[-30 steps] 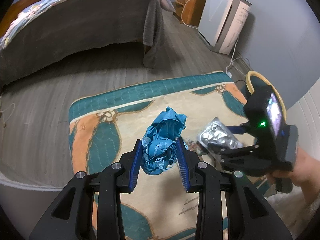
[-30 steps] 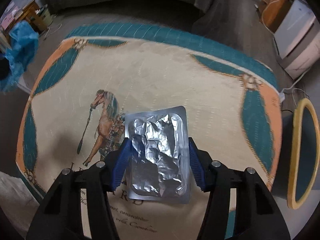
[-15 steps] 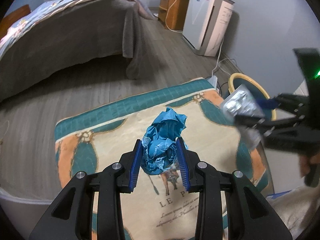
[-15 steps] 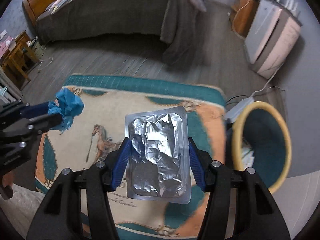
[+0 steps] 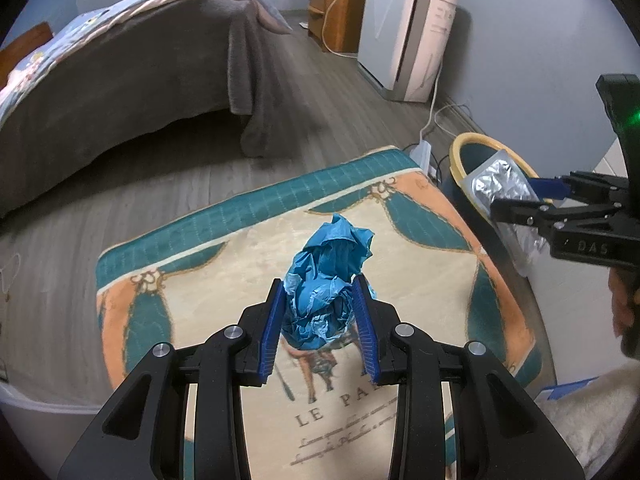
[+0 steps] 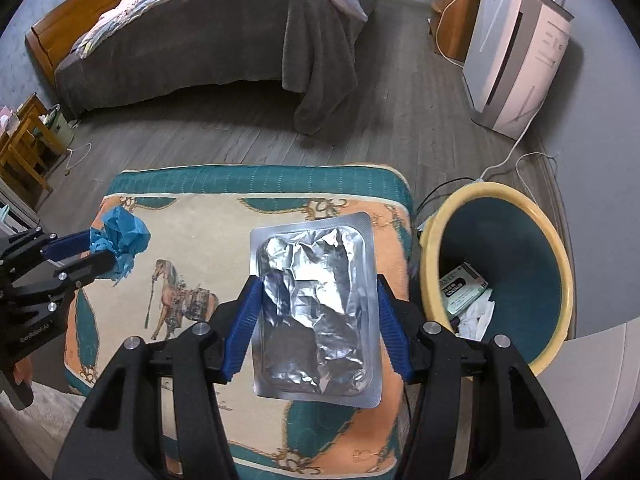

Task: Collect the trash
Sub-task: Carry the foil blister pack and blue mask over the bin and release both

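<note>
My left gripper (image 5: 320,316) is shut on a crumpled blue paper wad (image 5: 326,276) and holds it above the rug. The wad also shows in the right wrist view (image 6: 120,240). My right gripper (image 6: 316,320) is shut on a silver foil blister pack (image 6: 316,304), held above the rug's right edge, just left of the trash bin (image 6: 560,248). The bin is teal with a yellow rim and holds a small box and white paper. In the left wrist view the foil pack (image 5: 500,188) hangs over the bin's rim (image 5: 456,152).
A teal, orange and cream rug (image 5: 200,264) with a horse picture lies on grey wood floor. A bed with a grey blanket (image 6: 224,32) stands behind. A white appliance (image 6: 516,48) and cables (image 6: 516,160) sit at the right wall beyond the bin.
Both grippers have lifted up off the rug with their loads. The right gripper has carried the foil pack rightward to beside the bin.
</note>
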Available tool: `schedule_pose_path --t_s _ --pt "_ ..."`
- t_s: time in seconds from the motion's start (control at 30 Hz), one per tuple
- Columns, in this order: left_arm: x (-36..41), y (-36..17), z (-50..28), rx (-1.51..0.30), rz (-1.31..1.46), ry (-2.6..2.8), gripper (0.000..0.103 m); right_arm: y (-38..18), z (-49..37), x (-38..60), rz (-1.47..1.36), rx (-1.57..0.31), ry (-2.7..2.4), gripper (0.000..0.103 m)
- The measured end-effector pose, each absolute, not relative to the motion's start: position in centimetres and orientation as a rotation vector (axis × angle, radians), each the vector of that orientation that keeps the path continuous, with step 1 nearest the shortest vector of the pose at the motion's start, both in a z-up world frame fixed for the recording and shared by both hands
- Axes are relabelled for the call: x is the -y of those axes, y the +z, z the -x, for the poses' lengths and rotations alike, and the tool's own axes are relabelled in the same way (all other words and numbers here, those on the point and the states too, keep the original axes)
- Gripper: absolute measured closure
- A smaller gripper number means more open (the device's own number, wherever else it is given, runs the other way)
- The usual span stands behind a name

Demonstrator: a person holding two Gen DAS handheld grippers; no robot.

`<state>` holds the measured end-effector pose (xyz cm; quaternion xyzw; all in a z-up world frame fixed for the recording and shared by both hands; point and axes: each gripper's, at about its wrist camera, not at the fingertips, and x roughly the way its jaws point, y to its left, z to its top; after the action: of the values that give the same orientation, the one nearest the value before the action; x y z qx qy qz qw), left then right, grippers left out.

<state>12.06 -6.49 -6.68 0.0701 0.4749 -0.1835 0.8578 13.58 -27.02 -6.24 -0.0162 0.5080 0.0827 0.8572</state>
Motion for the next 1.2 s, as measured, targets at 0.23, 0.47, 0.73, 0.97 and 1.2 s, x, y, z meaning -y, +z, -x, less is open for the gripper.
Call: schedule_pose_path --t_s 0.23,0.47,0.73,0.97,1.2 --pt "9.7 -7.3 -12.0 -0.999 -0.157 -0.432 0.067 -6.0 -13.5 31.5 -0.005 -1.052 0.146 0.047" --pt "14.7 -7.0 -11.1 -0.95 -0.204 -0.488 0.067 -5.7 -13.7 38.1 -0.119 -1.024 0.058 0.047" --pt "21.5 -8.0 -11.4 -0.948 -0.225 -0.572 0.067 -6.6 -13.6 43.6 -0.186 -1.026 -0.041 0.047" --pt "27.1 -9.7 -11.4 -0.971 -0.275 -0.667 0.067 -8.6 -13.7 47.4 -0.231 -1.065 -0.123 0.047" --pt "31.4 -10.4 -13.0 -0.94 -0.343 -0.708 0.067 -11.1 -13.7 50.8 -0.296 -1.1 -0.226 0.047"
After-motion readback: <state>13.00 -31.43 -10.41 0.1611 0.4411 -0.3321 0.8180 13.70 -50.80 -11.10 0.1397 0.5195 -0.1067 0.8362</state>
